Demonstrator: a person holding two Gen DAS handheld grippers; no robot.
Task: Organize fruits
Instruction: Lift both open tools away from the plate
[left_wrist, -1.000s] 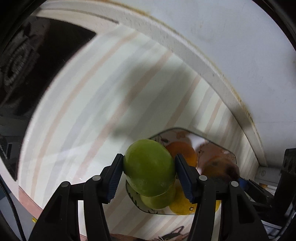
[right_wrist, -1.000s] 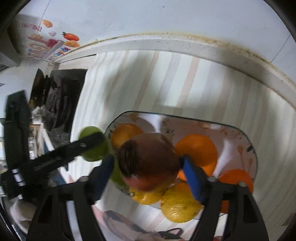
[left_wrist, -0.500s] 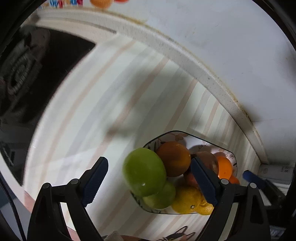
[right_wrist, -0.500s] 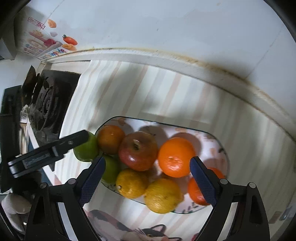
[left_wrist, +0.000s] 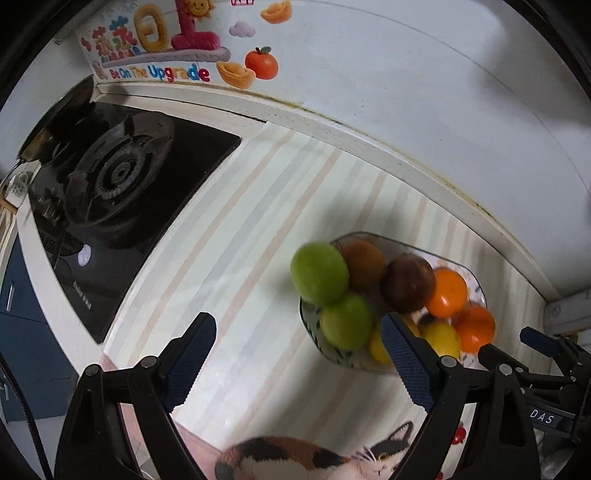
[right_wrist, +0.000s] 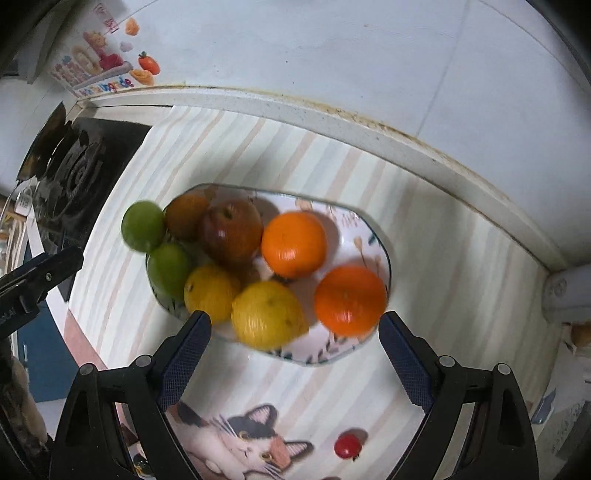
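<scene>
Far left, a black gas stove (left_wrist: 110, 192) sits beside the striped mat (left_wrist: 236, 236). Our left gripper (left_wrist: 297, 363) hangs above the mat, jaws spread wide, holding nothing. Just right of it the plate (right_wrist: 364, 229) carries the fruit: a green fruit (right_wrist: 143, 225) perched on its left rim, a second green one (right_wrist: 168, 269) below, a red apple (right_wrist: 231, 229), yellow lemons, oranges. Our right gripper (right_wrist: 294, 363) is likewise wide open and empty, near the plate's near edge.
</scene>
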